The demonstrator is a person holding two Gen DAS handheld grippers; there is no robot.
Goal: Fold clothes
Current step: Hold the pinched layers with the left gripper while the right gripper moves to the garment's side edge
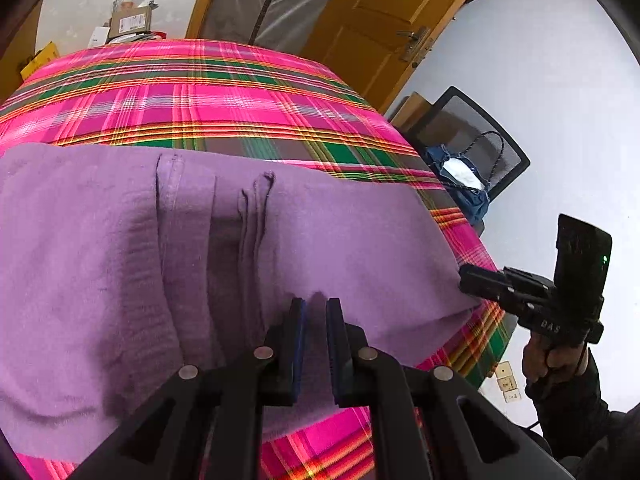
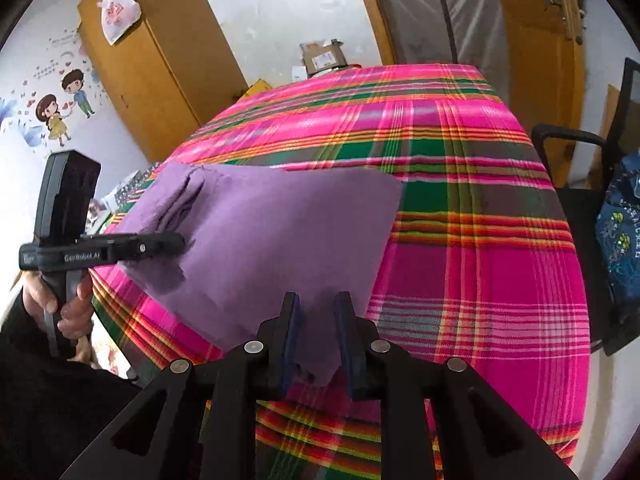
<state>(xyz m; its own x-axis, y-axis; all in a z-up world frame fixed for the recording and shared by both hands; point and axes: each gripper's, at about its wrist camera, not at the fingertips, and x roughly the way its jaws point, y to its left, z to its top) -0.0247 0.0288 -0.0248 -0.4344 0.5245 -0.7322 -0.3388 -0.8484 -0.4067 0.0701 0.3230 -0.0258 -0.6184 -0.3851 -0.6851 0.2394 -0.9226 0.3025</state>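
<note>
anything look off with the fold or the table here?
Nothing damaged or spilled. The purple garment lies partly folded on the plaid tablecloth, with uneven pleats bunched near its middle and one corner lifted. The left gripper and right gripper each pinch its near edge, so this looks mid-fold, not a fault.

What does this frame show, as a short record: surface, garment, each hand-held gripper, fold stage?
surface: plaid cloth
garment: purple garment, partly folded, layered edges at its far side
left hand-held gripper: shut on the garment's near edge
right hand-held gripper: shut on the garment's near corner
fold stage: near edge gripped at two points, not yet folded over
</note>
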